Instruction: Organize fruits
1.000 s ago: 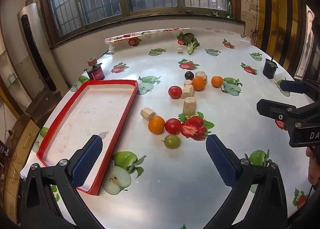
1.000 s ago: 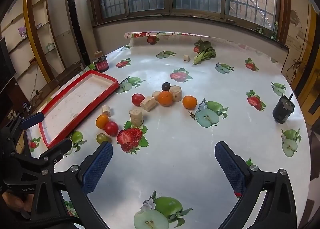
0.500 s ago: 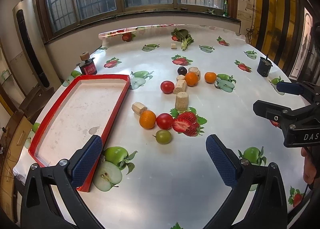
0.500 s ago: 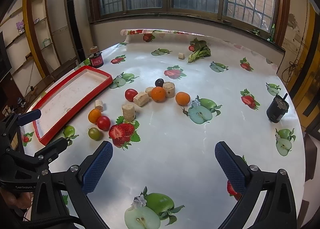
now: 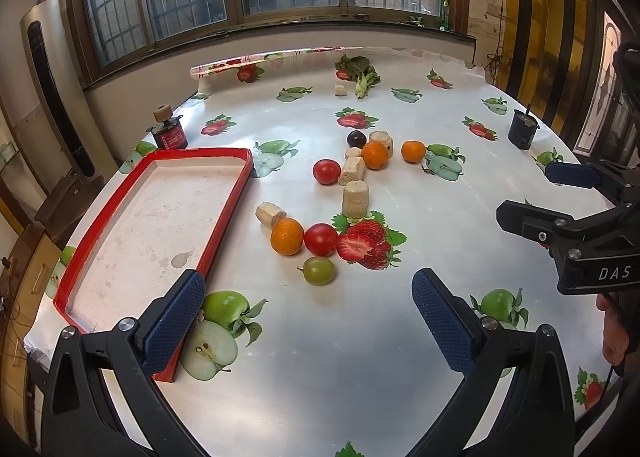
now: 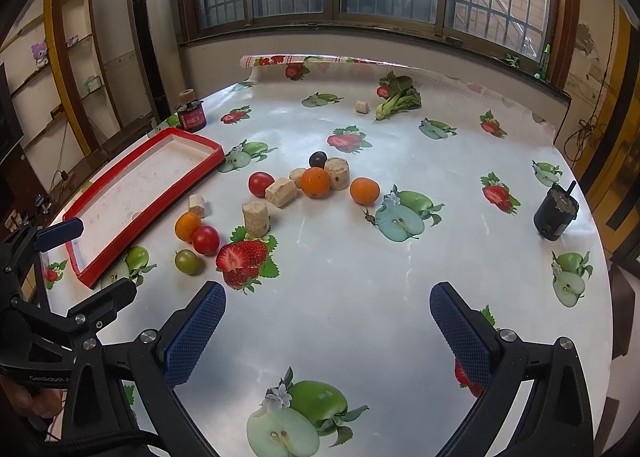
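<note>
Both grippers hover above the near edge of a table (image 5: pixel 360 377) covered with a glossy white cloth printed with apples and strawberries. The left gripper (image 5: pixel 308 321) has its blue-padded fingers spread wide with nothing between them, and the right gripper (image 6: pixel 328 329) is spread just as wide and also empty.

The fruits lie loose on the cloth, all outside the red tray (image 5: pixel 224 217), which sits on the left side of the table with a bare, stained white floor. Nearest the left gripper is a small green fruit (image 5: pixel 319 270). Just beyond it a red tomato (image 5: pixel 321 239) touches an orange mandarin (image 5: pixel 287 236) on its left, and a cork-like cylinder (image 5: pixel 270 213) lies on its side against the far side of that mandarin. Another cork cylinder (image 5: pixel 355 199) stands upright just right of this group, at the top of a printed strawberry.

Farther back is a second cluster: a second tomato (image 5: pixel 326 171), a lying cork piece (image 5: pixel 352 171) just beside it, a second mandarin (image 5: pixel 375 155) touching an upright cork (image 5: pixel 382 141), a dark plum (image 5: pixel 355 138), and a third mandarin (image 5: pixel 413 150) a little apart to the right.

A red-labelled jar (image 5: pixel 169 135) with a cork on top stands beyond the tray's far end. A leafy green vegetable (image 6: pixel 400 97) and one more small cork (image 6: pixel 362 106) lie near the far edge, and a black cup (image 6: pixel 556 215) stands near the right edge.
</note>
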